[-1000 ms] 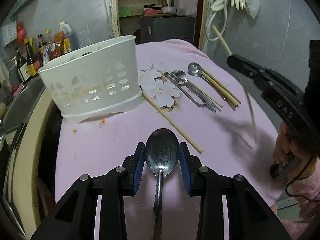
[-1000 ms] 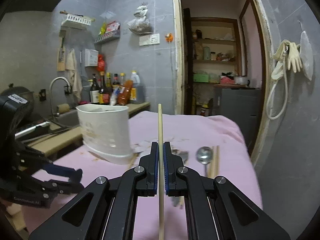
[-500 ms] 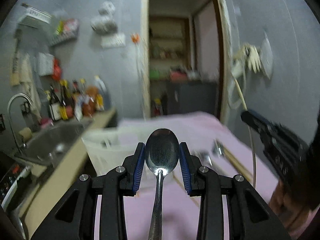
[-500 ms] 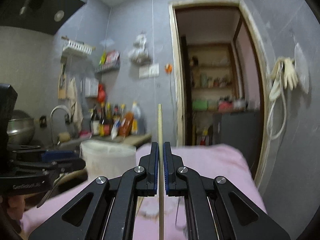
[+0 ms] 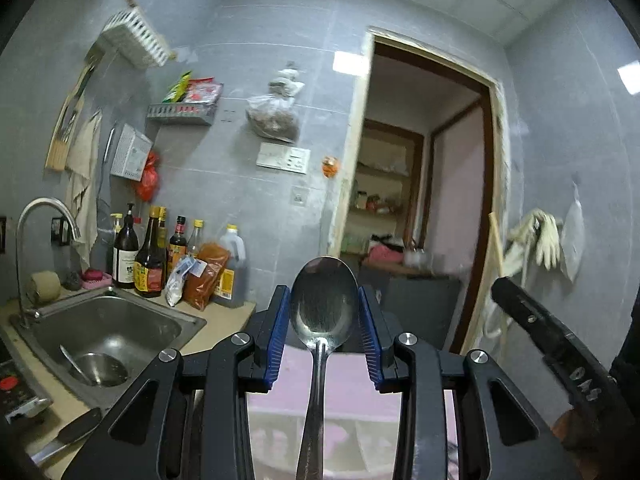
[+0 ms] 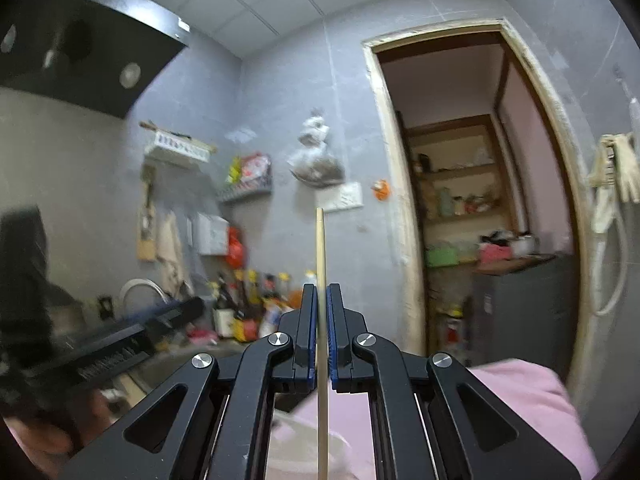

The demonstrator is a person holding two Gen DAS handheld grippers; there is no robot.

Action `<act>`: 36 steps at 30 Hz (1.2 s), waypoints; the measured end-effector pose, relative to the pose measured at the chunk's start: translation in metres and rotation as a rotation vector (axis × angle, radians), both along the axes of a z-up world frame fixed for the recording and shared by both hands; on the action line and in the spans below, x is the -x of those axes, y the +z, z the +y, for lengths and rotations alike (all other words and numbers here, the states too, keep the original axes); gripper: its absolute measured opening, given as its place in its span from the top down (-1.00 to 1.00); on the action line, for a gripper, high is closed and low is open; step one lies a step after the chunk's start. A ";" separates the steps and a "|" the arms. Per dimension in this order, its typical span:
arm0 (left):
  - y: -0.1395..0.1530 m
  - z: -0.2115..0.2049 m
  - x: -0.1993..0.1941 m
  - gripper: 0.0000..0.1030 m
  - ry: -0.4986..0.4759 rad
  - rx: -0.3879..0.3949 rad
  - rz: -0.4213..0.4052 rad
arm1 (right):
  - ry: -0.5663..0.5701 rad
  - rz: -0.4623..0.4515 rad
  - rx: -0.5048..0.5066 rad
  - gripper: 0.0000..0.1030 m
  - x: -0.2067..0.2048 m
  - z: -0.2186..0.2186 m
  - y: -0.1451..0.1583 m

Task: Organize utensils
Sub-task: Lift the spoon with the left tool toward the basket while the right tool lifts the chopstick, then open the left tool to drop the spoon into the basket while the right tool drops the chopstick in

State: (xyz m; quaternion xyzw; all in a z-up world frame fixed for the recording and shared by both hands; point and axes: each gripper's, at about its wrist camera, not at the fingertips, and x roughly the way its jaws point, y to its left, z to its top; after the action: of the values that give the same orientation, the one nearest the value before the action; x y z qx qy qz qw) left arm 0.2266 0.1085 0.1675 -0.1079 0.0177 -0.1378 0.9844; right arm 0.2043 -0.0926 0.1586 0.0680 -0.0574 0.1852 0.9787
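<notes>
Left wrist view: left gripper (image 5: 324, 322) grasps a steel spoon (image 5: 323, 304) by its bowl, a hard, smooth, slippery hold. Right gripper (image 6: 319, 334) is clenched on a light, stiff wooden chopstick (image 6: 320, 248), mid-length, over the pink table (image 6: 528, 396).

Spoon (image 5: 323, 307): silver, dull grey bowl. Chopstick (image 6: 321, 280): pale tan wood. Left gripper (image 5: 323, 334) and right gripper (image 6: 320, 332): black bodies, blue ridged fingers (image 5: 276, 332). Desk cloth (image 6: 520, 396): plain pink, at 5 o'clock. Wall tiles (image 5: 240, 92): grey-blue. Sink (image 5: 52, 320): steel grey, 8 o'clock. Hanging bag (image 5: 147, 174): red. Door frame (image 5: 490, 184): dark brown.
</notes>
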 end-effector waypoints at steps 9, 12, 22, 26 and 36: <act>-0.033 0.041 -0.058 0.42 0.066 0.183 0.077 | 0.050 -0.019 -0.124 0.94 -0.044 0.011 -0.018; -0.034 0.042 -0.062 0.42 0.065 0.218 0.082 | 0.028 0.006 -0.152 0.94 -0.053 0.009 -0.028; -0.027 0.039 -0.056 0.42 0.041 0.208 0.044 | -0.001 -0.009 -0.084 0.94 -0.048 0.015 -0.033; -0.038 0.033 -0.057 0.42 0.050 0.200 0.051 | -0.017 0.000 -0.067 0.94 -0.044 0.011 -0.031; -0.056 0.013 -0.050 0.42 0.064 0.102 0.138 | -0.026 0.135 0.038 0.94 -0.054 0.019 -0.059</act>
State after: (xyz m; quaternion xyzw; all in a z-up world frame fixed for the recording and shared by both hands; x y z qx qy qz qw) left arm 0.2767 0.1212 0.1110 -0.1677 0.0753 -0.0994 0.9779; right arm 0.2583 -0.0736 0.0997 0.0609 0.0114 0.1687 0.9837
